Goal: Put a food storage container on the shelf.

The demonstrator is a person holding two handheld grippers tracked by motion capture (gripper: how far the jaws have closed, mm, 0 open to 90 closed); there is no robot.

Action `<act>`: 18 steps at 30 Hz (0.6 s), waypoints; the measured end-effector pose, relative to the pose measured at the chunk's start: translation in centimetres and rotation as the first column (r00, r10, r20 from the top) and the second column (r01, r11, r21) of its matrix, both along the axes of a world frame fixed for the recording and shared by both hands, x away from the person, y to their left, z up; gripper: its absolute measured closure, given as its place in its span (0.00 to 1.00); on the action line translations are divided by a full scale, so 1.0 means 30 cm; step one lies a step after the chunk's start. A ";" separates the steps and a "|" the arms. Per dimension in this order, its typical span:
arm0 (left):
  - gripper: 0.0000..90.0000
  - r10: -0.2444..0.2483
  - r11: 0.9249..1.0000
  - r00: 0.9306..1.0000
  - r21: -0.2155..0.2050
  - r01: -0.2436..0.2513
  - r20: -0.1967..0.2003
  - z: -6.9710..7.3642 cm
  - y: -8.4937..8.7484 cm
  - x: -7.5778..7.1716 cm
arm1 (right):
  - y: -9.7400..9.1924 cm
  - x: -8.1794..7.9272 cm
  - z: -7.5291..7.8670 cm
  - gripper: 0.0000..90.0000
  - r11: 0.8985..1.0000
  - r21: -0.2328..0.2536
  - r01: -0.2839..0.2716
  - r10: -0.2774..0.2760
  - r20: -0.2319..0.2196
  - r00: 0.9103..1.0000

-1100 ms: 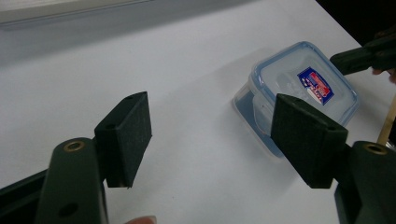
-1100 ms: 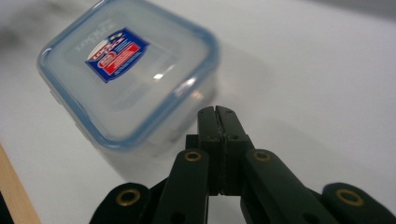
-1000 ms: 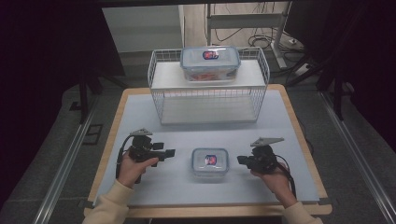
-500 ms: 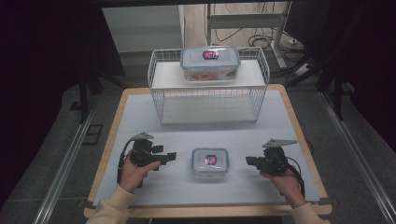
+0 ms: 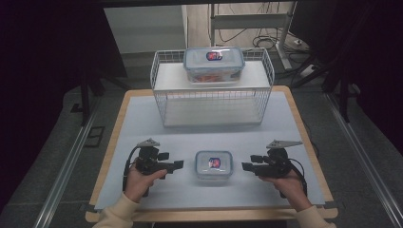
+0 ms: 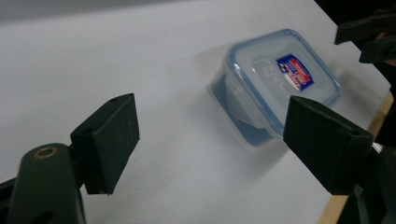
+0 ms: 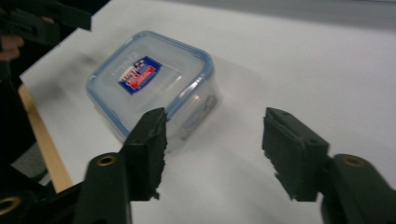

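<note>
white wire basket [image 5: 211,102] sitting upside down well beyond both grippers, large clear container [image 5: 214,64] with a blue-edged lid resting on top of it, pale mat [image 5: 142,118] lying under everything, wooden table edge [image 5: 304,123] showing around it

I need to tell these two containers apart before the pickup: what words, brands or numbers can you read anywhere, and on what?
Small container, lid sticker: red and blue with white print, too blurred to read.
Large container on the wire rack, lid sticker: too small to read.
Nothing else readable.
</note>
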State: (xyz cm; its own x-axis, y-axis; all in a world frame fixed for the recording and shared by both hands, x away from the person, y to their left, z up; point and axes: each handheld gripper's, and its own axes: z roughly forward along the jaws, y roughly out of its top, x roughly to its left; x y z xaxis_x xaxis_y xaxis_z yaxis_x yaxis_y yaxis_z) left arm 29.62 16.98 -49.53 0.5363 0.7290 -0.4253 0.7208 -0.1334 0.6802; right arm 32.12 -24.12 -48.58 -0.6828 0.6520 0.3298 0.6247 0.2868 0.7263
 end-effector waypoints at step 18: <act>0.20 -0.066 0.996 0.992 -0.062 0.059 -0.106 -0.069 -0.143 0.052 | 0.090 0.036 -0.026 0.30 0.994 0.096 -0.044 0.053 -0.100 0.994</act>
